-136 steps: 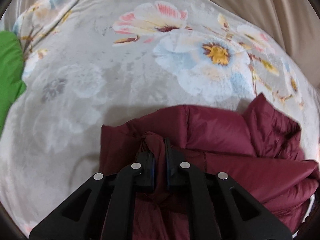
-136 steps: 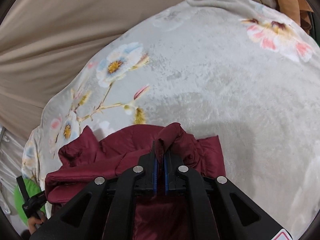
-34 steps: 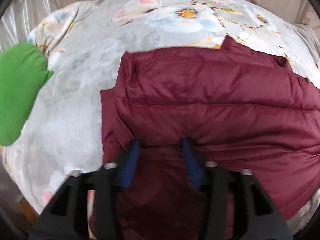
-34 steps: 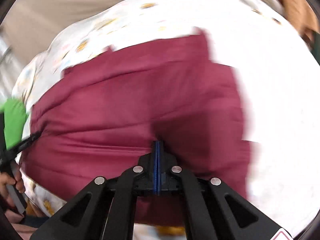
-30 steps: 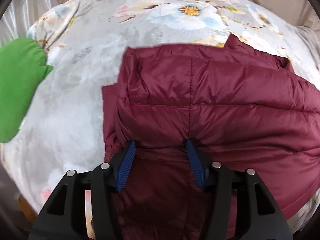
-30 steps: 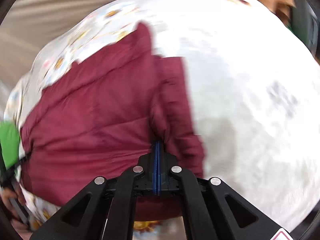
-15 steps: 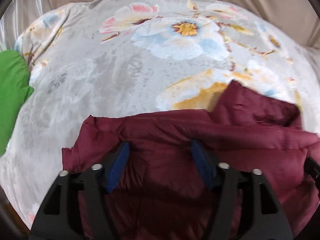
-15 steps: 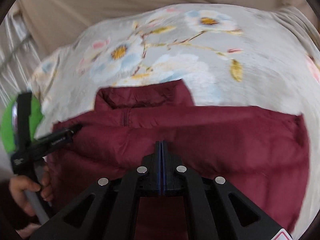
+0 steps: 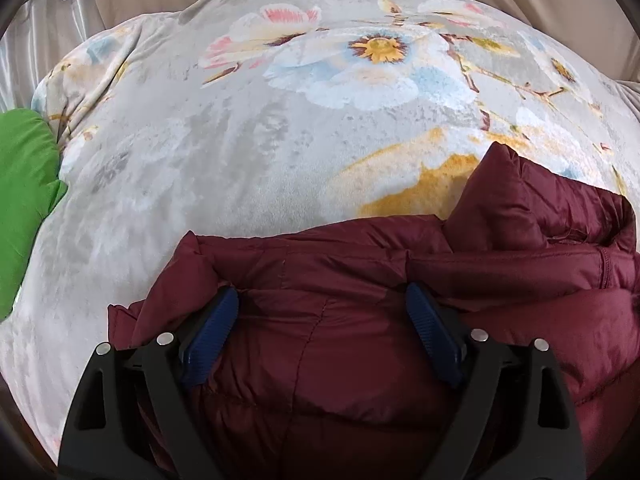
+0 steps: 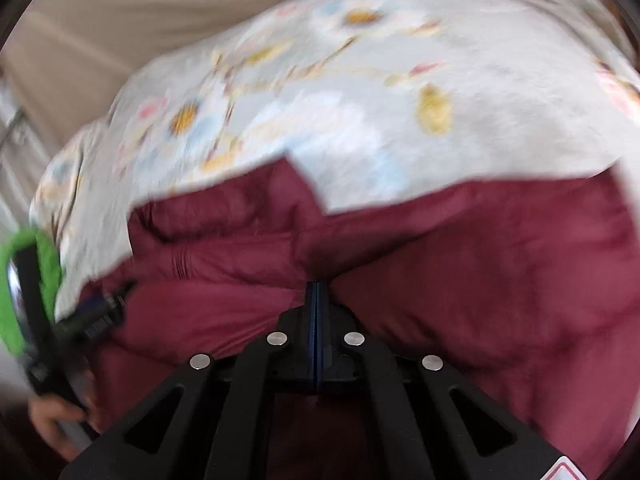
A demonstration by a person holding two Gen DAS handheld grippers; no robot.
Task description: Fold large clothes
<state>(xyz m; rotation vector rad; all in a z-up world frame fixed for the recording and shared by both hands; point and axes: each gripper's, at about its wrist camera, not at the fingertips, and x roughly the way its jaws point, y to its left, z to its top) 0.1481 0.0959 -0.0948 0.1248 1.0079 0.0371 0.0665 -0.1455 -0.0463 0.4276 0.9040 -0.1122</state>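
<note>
A green cloth (image 9: 24, 208) lies at the left edge of a floral blanket (image 9: 240, 140), bare across its far half. The left gripper (image 9: 322, 320), jaws opening, straddles a maroon puffer jacket (image 9: 360, 360) lying at the blanket's near edge; the right gripper (image 10: 317, 300) is clenched shut against it.

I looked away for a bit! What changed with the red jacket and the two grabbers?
The left gripper let go of the maroon jacket; its jaws are opening above it. The jacket went from bunched to spread flatter on the floral blanket. The right gripper stays shut.
</note>
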